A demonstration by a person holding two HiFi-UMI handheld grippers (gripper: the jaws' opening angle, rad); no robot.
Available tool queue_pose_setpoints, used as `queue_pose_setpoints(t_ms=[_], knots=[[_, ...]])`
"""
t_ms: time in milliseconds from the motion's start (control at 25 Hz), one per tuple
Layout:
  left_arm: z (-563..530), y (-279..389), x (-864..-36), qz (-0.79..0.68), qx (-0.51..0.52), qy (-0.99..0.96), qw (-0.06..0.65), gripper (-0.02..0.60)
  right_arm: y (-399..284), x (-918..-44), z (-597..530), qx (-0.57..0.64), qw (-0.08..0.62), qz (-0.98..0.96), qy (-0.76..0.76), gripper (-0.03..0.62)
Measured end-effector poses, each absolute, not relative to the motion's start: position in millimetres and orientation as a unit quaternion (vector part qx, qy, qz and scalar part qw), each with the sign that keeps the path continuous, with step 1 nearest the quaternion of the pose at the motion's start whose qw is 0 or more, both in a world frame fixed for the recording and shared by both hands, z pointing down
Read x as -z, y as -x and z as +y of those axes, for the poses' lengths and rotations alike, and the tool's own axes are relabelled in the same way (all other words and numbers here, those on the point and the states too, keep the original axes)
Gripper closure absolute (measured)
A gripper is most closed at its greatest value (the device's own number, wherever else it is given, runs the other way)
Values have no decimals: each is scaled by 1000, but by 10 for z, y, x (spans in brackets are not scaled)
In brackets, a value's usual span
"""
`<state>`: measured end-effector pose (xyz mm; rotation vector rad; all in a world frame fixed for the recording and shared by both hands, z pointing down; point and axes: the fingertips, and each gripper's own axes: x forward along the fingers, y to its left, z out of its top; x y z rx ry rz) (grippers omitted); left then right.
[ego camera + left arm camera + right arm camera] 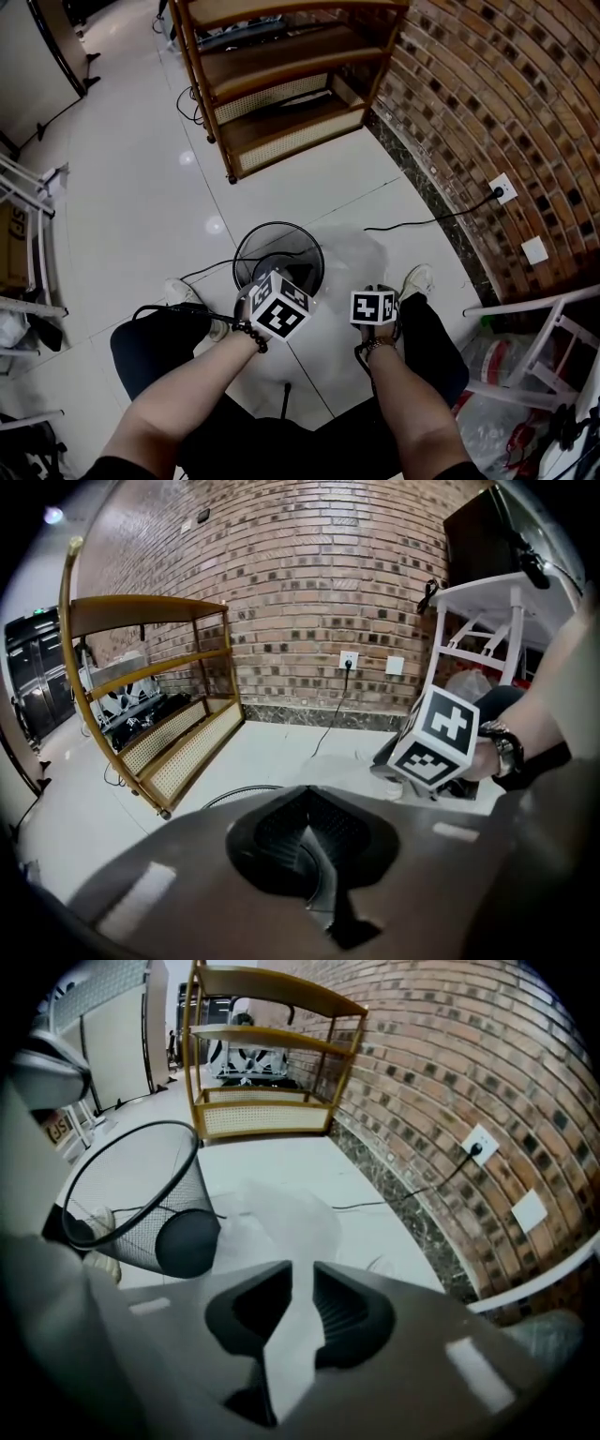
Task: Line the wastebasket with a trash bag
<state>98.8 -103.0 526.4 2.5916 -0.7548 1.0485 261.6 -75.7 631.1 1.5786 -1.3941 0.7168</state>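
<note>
The right gripper (302, 1302), jaws apart, points down at the translucent trash bag (281, 1218), which lies crumpled on the floor (281, 1152) straight ahead, just right of the tilted mesh wastebasket (141, 1194). The left gripper (314, 846) is closed, apparently pinching the basket's rim.

Wastebasket (314, 255): round, black wire mesh with a solid base, unlined. Located at centre of the head view, mouth toward the camera; tilted in the right gripper view.

Trash bag (356, 251): translucent white film, crumpled, on the floor just right of the wastebasket.
</note>
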Motion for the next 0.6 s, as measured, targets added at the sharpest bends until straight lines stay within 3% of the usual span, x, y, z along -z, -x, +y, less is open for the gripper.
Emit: queue_pose_setpoints(t_ms=[120, 600], knots=[[-1036, -967, -5272, -260, -361, -887, 124, 578, -2664, -6213, -806, -284, 433, -559, -647, 592], [-976, -916, -5094, -268, -342, -889, 142, 578, -2705, -5222, -1095, -231, 383, -599, -665, 592]])
